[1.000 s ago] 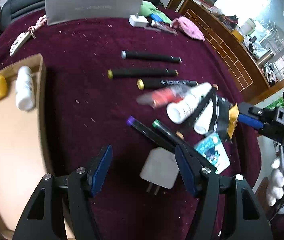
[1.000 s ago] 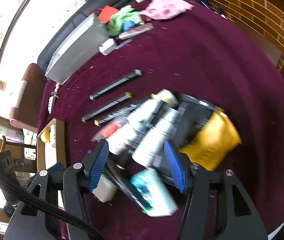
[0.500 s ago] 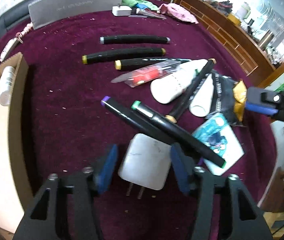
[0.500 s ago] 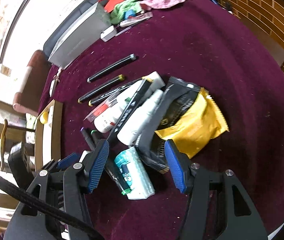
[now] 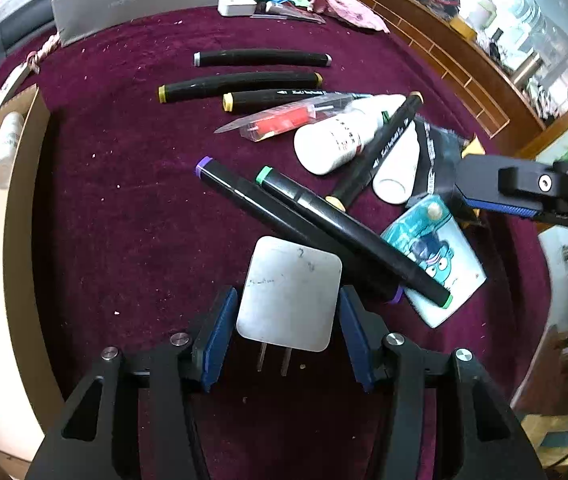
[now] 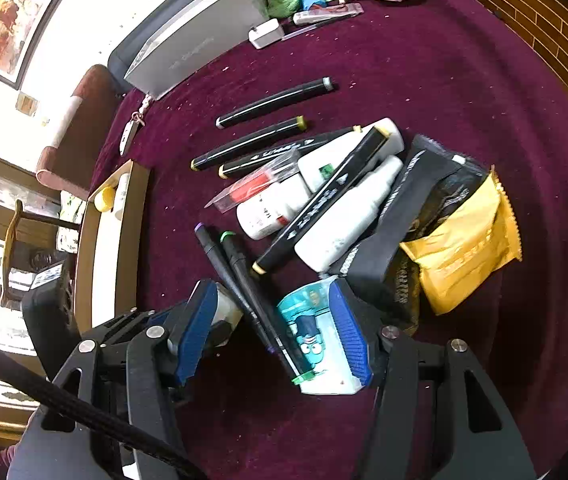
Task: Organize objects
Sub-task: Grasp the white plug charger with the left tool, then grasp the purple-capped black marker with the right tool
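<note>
On plush maroon cloth (image 5: 132,208) — left claw (image 5: 289,320) opening w/ flat, round-cornered white charger (image 5: 290,294) between.

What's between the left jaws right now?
The white plug adapter, prongs pointing back toward the left gripper, whose jaws are opening; small gaps show beside it. Left wrist view shows it.

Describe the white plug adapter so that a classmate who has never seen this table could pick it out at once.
On the maroon tablecloth, find the heap of markers, bottles and packets. At its near edge, between the left gripper's opening blue pads, lies the white plug adapter. It alone is a flat, rounded square with two metal prongs; a purple-capped marker crosses its corner.
</note>
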{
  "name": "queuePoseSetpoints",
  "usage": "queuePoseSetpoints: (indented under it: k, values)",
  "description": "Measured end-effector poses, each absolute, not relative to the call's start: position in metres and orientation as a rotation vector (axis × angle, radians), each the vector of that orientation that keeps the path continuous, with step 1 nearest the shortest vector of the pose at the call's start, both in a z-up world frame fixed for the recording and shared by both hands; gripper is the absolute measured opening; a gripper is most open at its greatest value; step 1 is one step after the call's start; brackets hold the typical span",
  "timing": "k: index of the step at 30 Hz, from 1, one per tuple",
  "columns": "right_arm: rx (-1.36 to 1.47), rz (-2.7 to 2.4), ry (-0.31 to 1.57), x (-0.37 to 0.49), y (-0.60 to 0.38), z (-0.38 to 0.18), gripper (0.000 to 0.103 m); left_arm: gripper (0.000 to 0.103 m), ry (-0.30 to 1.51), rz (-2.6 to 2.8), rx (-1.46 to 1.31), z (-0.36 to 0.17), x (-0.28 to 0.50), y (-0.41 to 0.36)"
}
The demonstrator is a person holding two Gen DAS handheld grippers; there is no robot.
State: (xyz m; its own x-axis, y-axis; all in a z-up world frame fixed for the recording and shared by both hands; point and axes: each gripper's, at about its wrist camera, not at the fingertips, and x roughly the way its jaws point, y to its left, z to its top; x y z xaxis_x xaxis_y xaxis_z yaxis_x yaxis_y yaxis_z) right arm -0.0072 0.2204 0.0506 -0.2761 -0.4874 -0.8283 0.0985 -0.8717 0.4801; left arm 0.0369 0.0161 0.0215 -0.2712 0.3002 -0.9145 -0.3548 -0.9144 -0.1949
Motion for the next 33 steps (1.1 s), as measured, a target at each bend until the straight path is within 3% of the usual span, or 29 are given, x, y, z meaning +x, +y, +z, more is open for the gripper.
queuePoseSetpoints:
  k: [4,15,20,33]
  values:
    - [1.618,-2.192,-0.444,-0.002,0.211,0.049,0.057,0.041,0.137,2.227,-1.584,0.022,0.039,0.024]
    - [1.576,-2.108,-0.137,0.012,0.145,0.051,0.057,0.039,-0.171,2.285,-1.507,0.072,0.058,-0.047]
    - [1.604,-2.031,-0.128,0.003,0.12,0.033,0.057,0.039,-0.256,2.308,-1.488,0.082,0.066,-0.076]
    - [1.693,-2.066,-0.082,-0.018,0.115,0.012,0.054,0.039,-0.277,2.326,-1.496,0.078,0.078,-0.096]
